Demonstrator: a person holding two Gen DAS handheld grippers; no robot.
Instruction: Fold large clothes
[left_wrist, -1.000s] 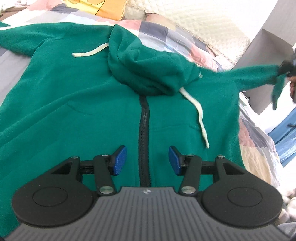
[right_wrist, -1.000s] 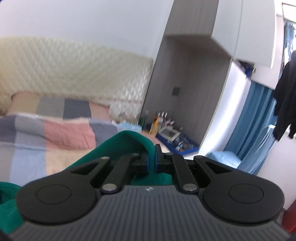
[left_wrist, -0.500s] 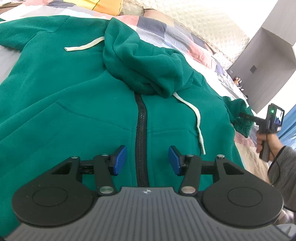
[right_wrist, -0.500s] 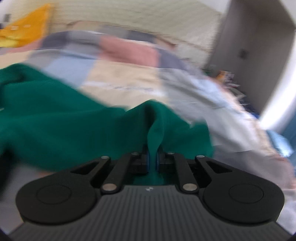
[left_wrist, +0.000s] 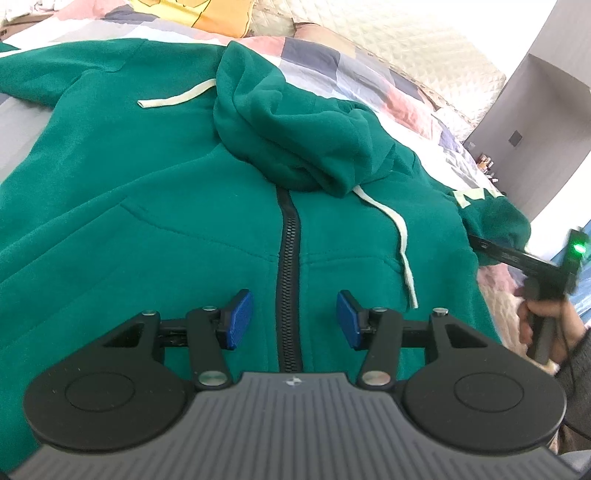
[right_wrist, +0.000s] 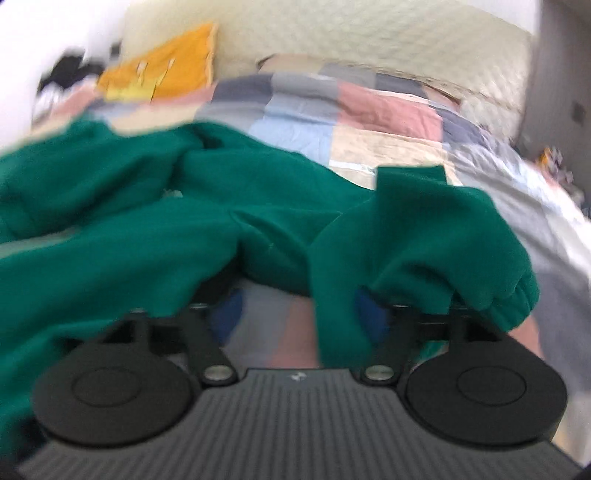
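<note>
A green zip hoodie (left_wrist: 155, 206) lies front up on the bed, its hood (left_wrist: 295, 122) folded over the chest and white drawstrings (left_wrist: 399, 236) across it. My left gripper (left_wrist: 293, 319) is open and empty just above the zip (left_wrist: 288, 258). In the right wrist view my right gripper (right_wrist: 299, 314) has its jaws apart, with the green sleeve (right_wrist: 424, 236) draped loosely over its fingers. In the left wrist view the right gripper (left_wrist: 480, 243) reaches the bunched sleeve cuff (left_wrist: 495, 221) at the hoodie's right side.
A patchwork quilt (left_wrist: 369, 77) covers the bed. A yellow pillow (right_wrist: 166, 74) and a quilted headboard (right_wrist: 369, 37) stand at the far end. A grey wardrobe (left_wrist: 535, 129) is at the right. The right wrist view is blurred.
My right gripper swung the sleeve in from the right over the hoodie's side, then opened its jaws. The sleeve now lies slack on its fingers. My left gripper stayed open above the zip.
</note>
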